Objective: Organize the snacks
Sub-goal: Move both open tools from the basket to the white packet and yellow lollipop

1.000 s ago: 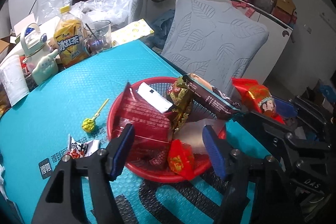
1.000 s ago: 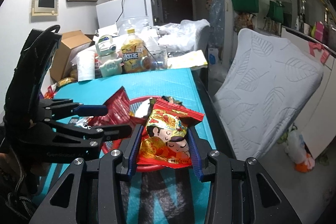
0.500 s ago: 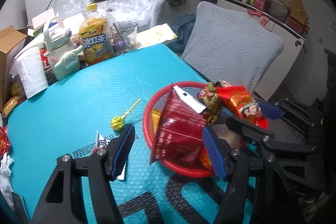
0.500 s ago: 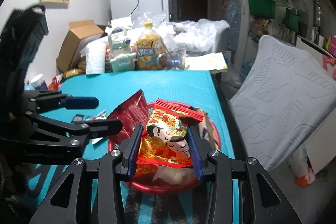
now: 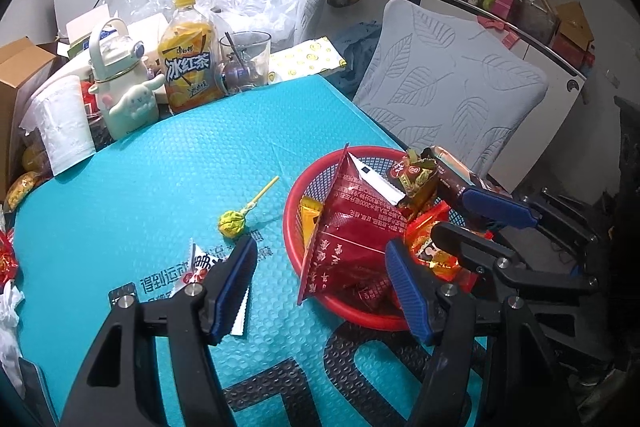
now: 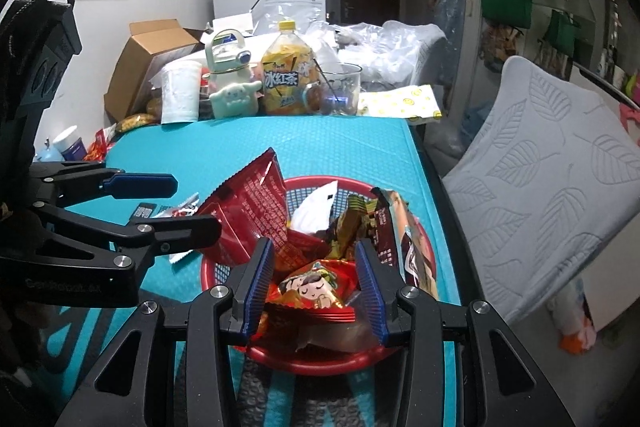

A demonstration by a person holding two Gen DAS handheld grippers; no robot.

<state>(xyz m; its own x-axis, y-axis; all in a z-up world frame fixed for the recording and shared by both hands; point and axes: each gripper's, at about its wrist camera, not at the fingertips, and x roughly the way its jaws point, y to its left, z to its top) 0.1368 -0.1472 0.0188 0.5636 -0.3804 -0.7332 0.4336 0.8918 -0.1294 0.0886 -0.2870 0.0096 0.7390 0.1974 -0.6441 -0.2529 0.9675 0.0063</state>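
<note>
**Right gripper lowers a red packet into the basket; two sweets still loose on the mat**

The right gripper (image 6: pixel 316 283) sits low over the near side of the red basket (image 6: pixel 224 269), its blue pads either side of a red cartoon-face snack packet (image 6: pixel 314 291). The packet looks to be resting on the heap already, and I can't tell whether the pads are still pinching it or just flanking it. The left gripper (image 5: pixel 322 279) hangs over the basket's left rim with its jaws spread and nothing between them.

Most of the job looks done. The basket, at the near right of the teal mat (image 5: pixel 160 187), already holds a big dark-red pouch (image 5: pixel 348 227) leaning on its left rim, a white wrapper (image 5: pixel 376 183), a gold-and-green sweet (image 5: pixel 416 183), a long brown bar (image 5: pixel 456 171) and smaller pieces underneath.

Still outside it: a yellow-green lollipop (image 5: pixel 232 223) lying just left of the basket, and a white-and-red sachet (image 5: pixel 200 263) nearer still, partly under the left gripper's finger. My guess is those two go in next, once the packet is let go. More wrappers lie at the mat's far-left edge; whether they count, I can't say.
</note>
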